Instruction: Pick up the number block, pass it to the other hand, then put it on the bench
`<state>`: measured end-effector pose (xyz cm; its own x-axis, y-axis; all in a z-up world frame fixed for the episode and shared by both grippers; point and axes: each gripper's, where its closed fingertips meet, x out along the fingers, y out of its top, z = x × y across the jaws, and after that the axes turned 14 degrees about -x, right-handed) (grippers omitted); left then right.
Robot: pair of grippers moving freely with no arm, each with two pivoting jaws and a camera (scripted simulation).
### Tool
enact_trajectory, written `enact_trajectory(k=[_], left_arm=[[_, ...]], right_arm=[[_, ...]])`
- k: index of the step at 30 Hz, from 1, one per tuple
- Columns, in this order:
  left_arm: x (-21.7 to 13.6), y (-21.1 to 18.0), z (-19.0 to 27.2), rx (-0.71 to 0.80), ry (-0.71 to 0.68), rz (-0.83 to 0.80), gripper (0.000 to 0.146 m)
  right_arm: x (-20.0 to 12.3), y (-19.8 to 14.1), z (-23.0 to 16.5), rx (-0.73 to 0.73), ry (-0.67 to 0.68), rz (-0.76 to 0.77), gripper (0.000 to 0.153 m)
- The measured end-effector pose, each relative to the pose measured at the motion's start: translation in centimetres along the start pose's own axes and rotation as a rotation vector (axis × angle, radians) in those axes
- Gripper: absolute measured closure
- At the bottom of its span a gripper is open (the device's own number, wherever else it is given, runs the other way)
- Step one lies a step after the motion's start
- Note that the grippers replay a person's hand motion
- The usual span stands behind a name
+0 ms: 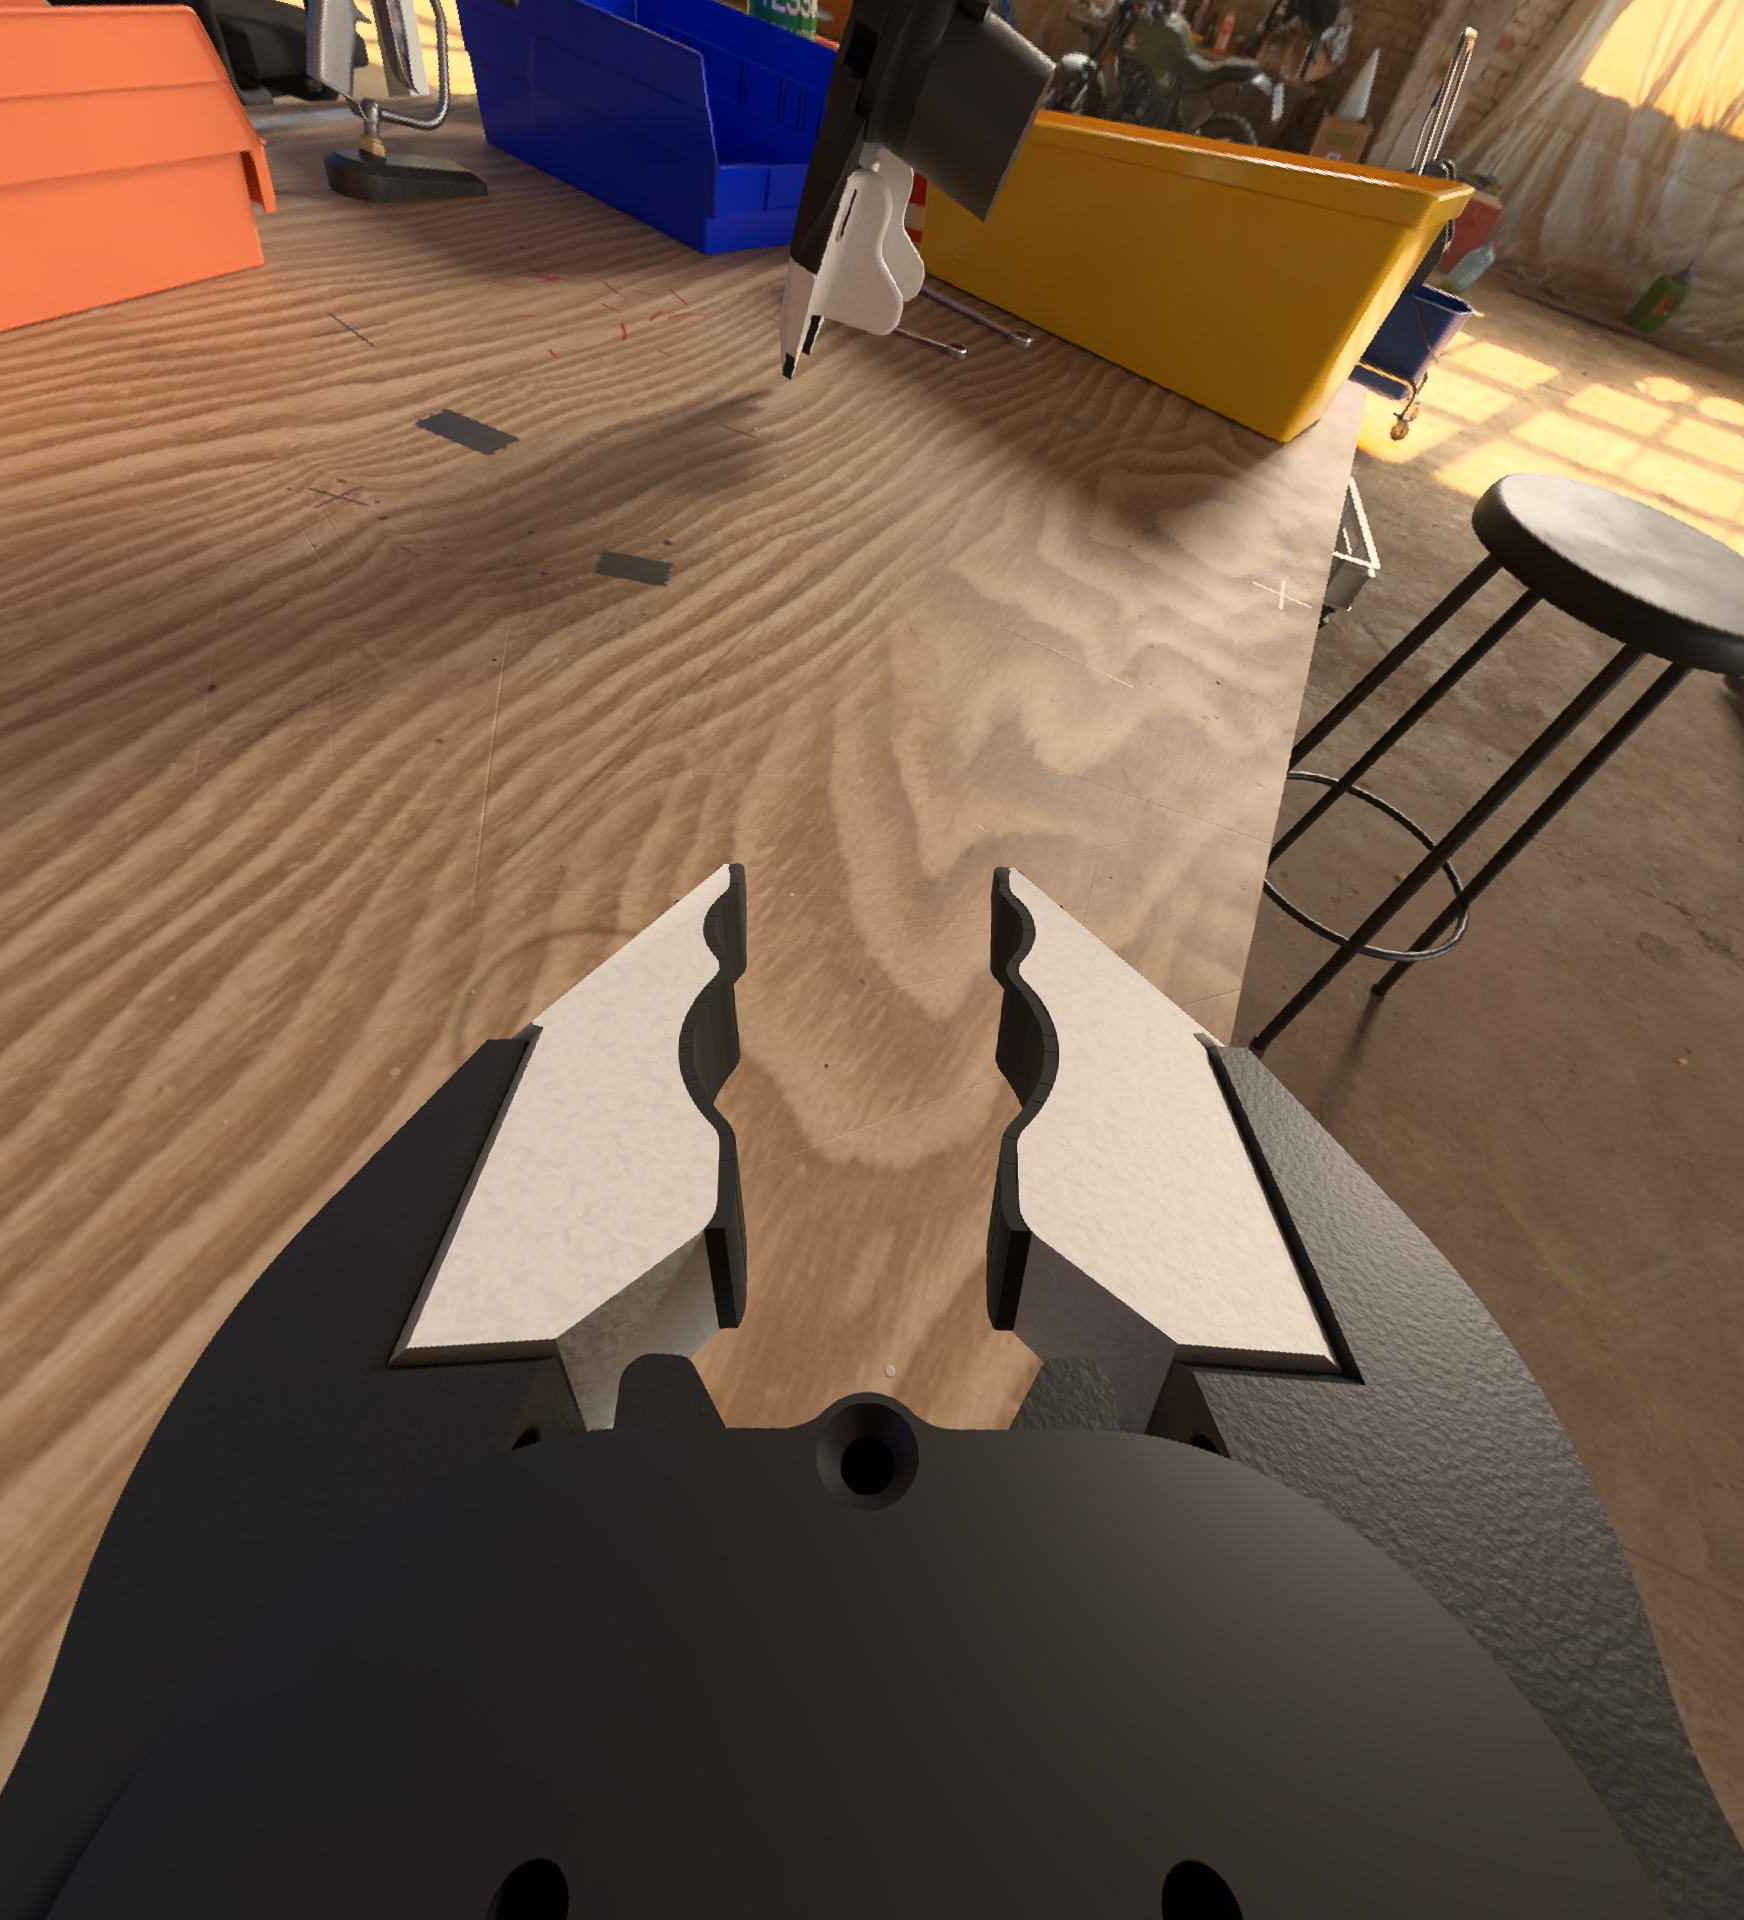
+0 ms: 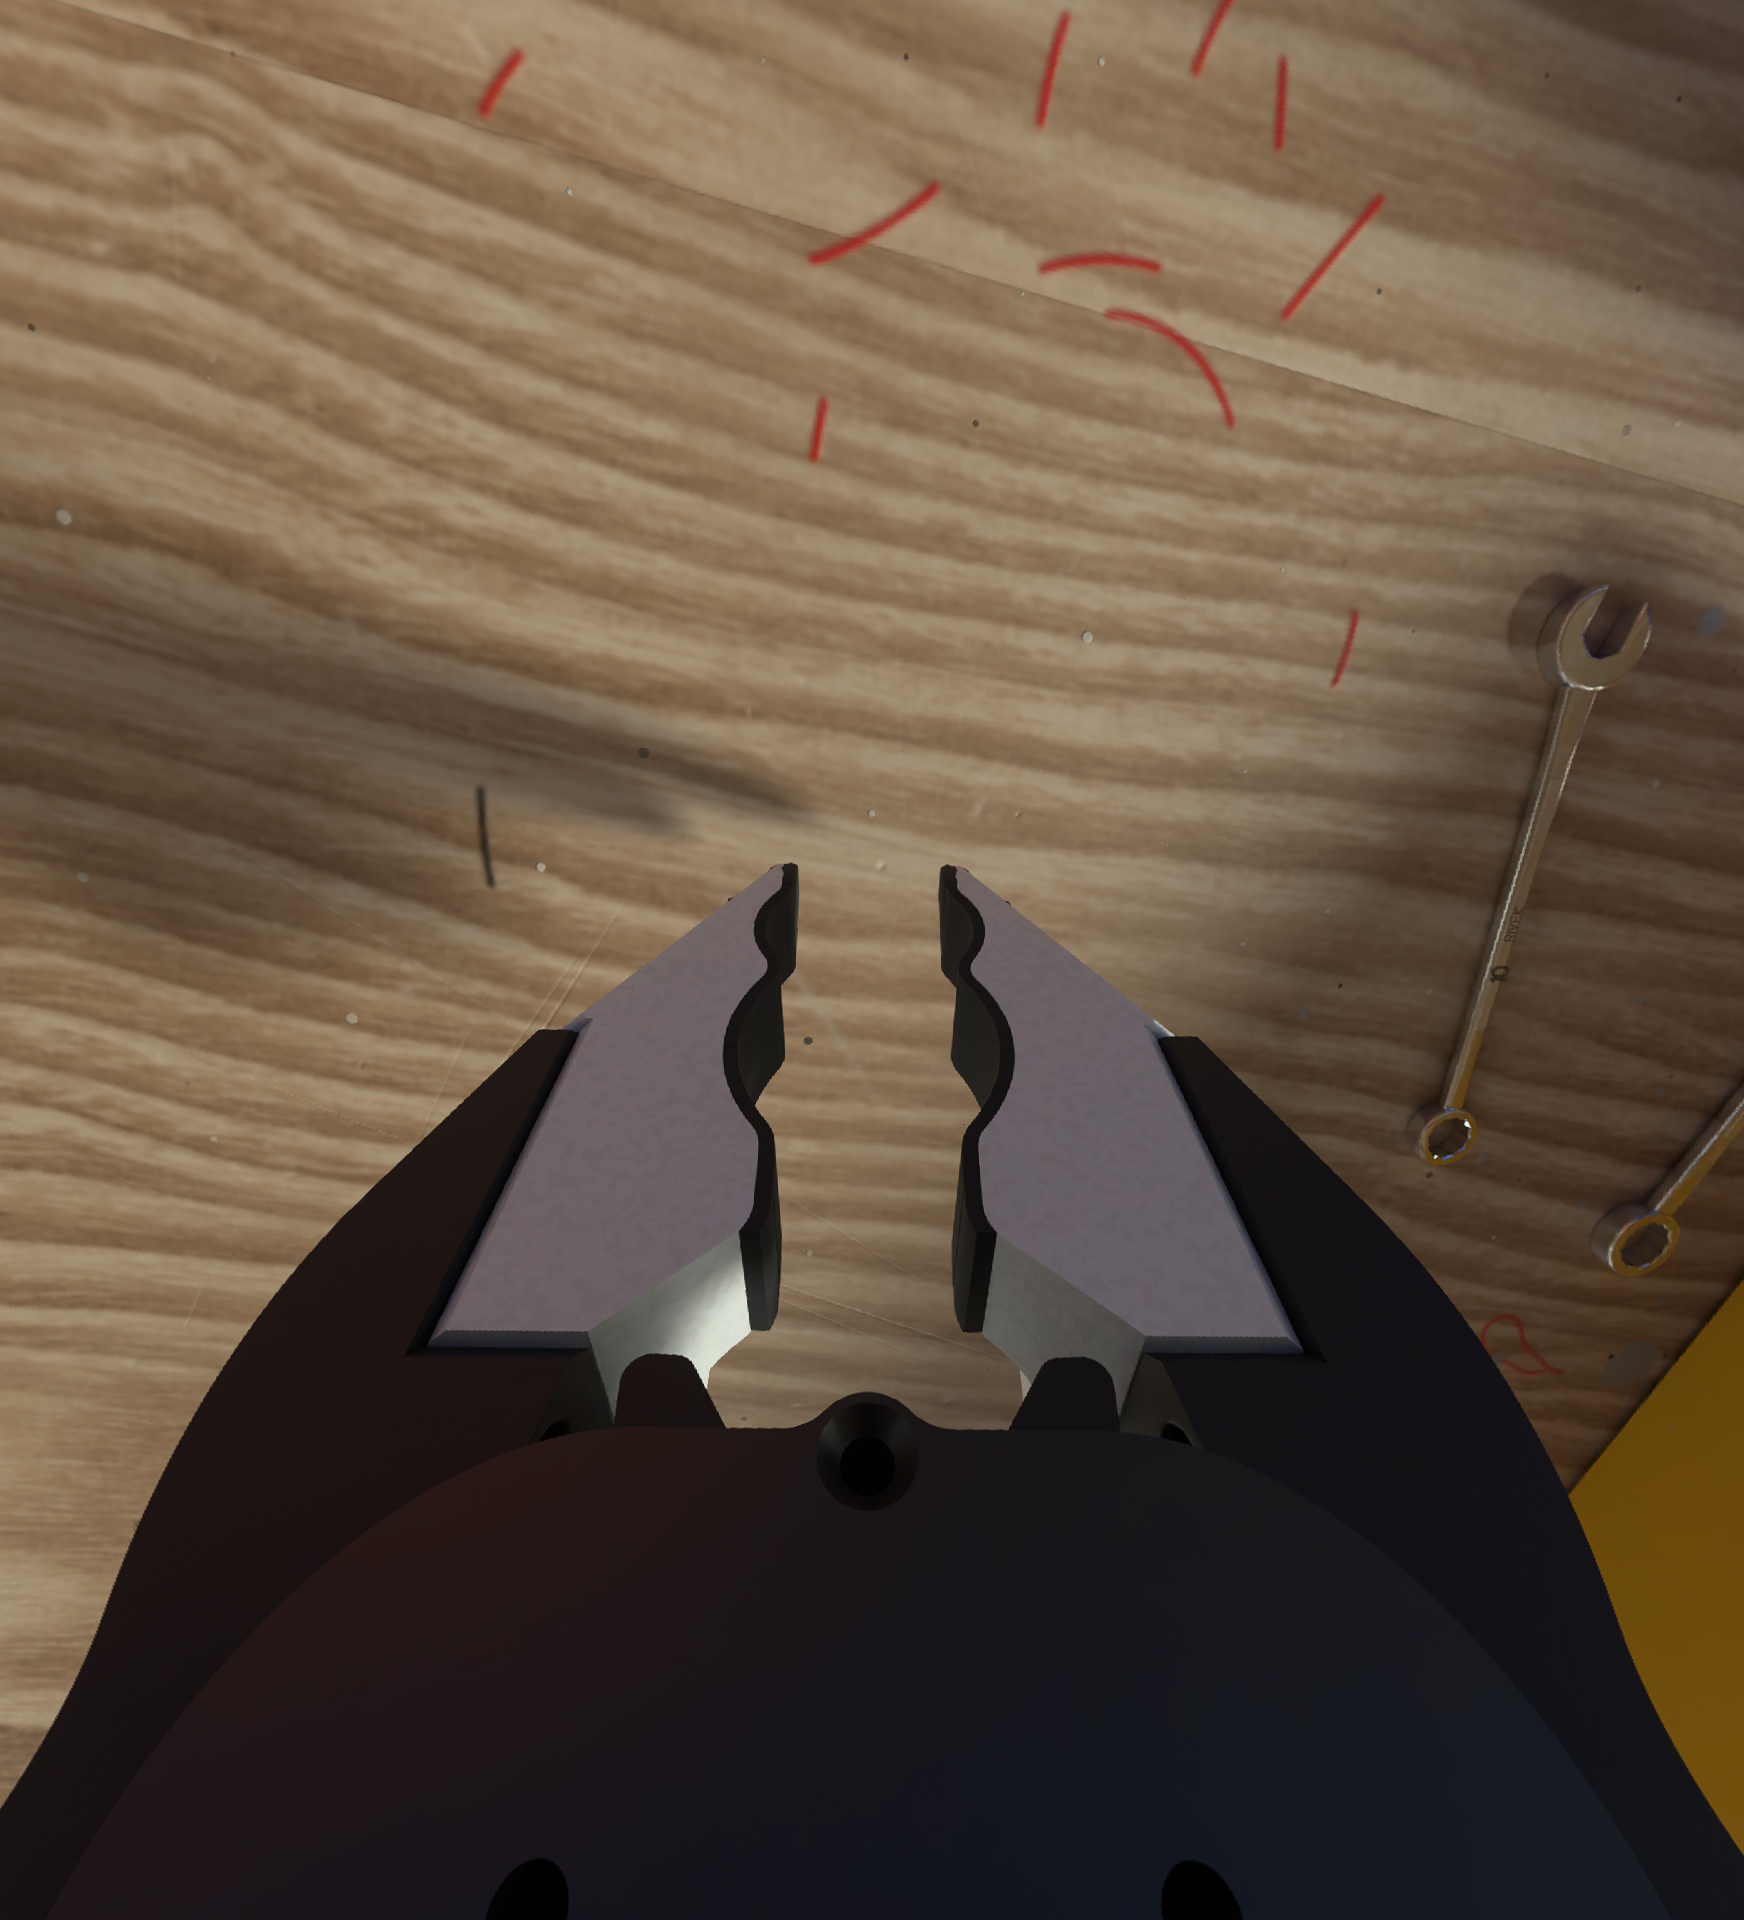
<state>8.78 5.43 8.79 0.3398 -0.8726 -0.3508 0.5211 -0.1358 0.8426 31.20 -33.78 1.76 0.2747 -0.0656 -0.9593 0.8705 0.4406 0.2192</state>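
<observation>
**Both grippers empty, number block out of sight**

Left gripper (image 1: 868, 873) sits low over the wooden bench (image 1: 639, 727) with its fingers spread wide, bare wood between them, nothing held. It's near the bench's right edge, and off that edge a black round stool (image 1: 1637, 571) stands on the floor.

Right gripper (image 2: 868, 868) points pretty much straight down at the bench (image 2: 328, 520), jaws parted a bit narrower than the left's, also holding nothing. In the left wrist view you can see the right gripper (image 1: 795, 353) farther back, hanging tips-down above the wood, just in front of a yellow bin (image 1: 1190, 270).

The number block doesn't show in either view, so I can't tell where it is.

Other stuff: a scatter of red marks (image 2: 1159, 260) on the wood ahead of the right gripper, and two wrenches (image 2: 1533, 883) lying flat off to its right, close to the yellow bin's corner (image 2: 1730, 1558). Farther back in the left wrist view there's an orange bin (image 1: 68, 177) on the left and a blue bin (image 1: 639, 114) in the middle, with a couple of dark tape strips (image 1: 466, 431) stuck on the bench.
</observation>
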Motion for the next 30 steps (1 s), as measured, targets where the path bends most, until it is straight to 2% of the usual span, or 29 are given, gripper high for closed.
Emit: enact_trajectory(k=[5,8,9,11,13,14,16,17,19,22,24,26,30], left_arm=[[0.0,-0.1,-0.3,0.021,0.015,-0.013,0.099],[-0.1,0.0,-0.4,0.027,0.024,-0.011,0.098],[-0.2,0.1,-0.5,0.025,0.025,-0.008,0.098],[-0.3,0.1,-0.5,0.023,0.026,-0.007,0.097],[-0.4,0.2,-0.6,0.029,0.036,-0.004,0.097],[-0.5,0.1,-0.7,0.033,0.042,-0.004,0.097],[-0.6,0.0,-0.8,0.045,0.047,-0.012,0.097],[-0.6,0.0,-0.9,0.051,0.050,-0.013,0.096],[-0.7,0.2,-1.5,0.050,0.076,0.002,0.094],[-1.1,0.6,-2.9,0.071,0.146,-0.011,0.092],[-2.4,1.6,-4.6,0.126,0.229,-0.035,0.090],[-4.4,2.9,-6.8,0.143,0.321,-0.103,0.083],[-9.0,5.8,-12.7,0.019,0.562,-0.372,0.068]], right_arm=[[-0.2,-0.1,0.1,0.009,0.009,0.002,0.125],[-2.6,-0.8,1.0,0.001,-0.030,0.015,0.098],[-4.4,-0.8,1.4,0.007,-0.067,0.054,0.096],[-9.1,-0.2,1.4,0.026,-0.109,0.223,0.098],[-13.6,0.9,-0.4,0.015,-0.099,0.472,0.100],[-15.3,1.5,-2.3,0.000,-0.065,0.620,0.100],[-16.9,1.6,-7.6,-0.064,0.088,0.882,0.098],[-16.8,0.9,-10.5,-0.086,0.184,0.953,0.098],[-15.6,-1.2,-15.5,-0.075,0.307,0.988,0.097],[-14.3,-3.9,-20.4,-0.039,0.390,1.047,0.095],[-14.0,-5.0,-21.6,-0.118,0.356,1.011,0.095],[-14.3,-5.6,-21.6,-0.165,0.260,1.004,0.096],[-14.2,-6.2,-24.1,-0.215,0.282,1.027,0.098]])
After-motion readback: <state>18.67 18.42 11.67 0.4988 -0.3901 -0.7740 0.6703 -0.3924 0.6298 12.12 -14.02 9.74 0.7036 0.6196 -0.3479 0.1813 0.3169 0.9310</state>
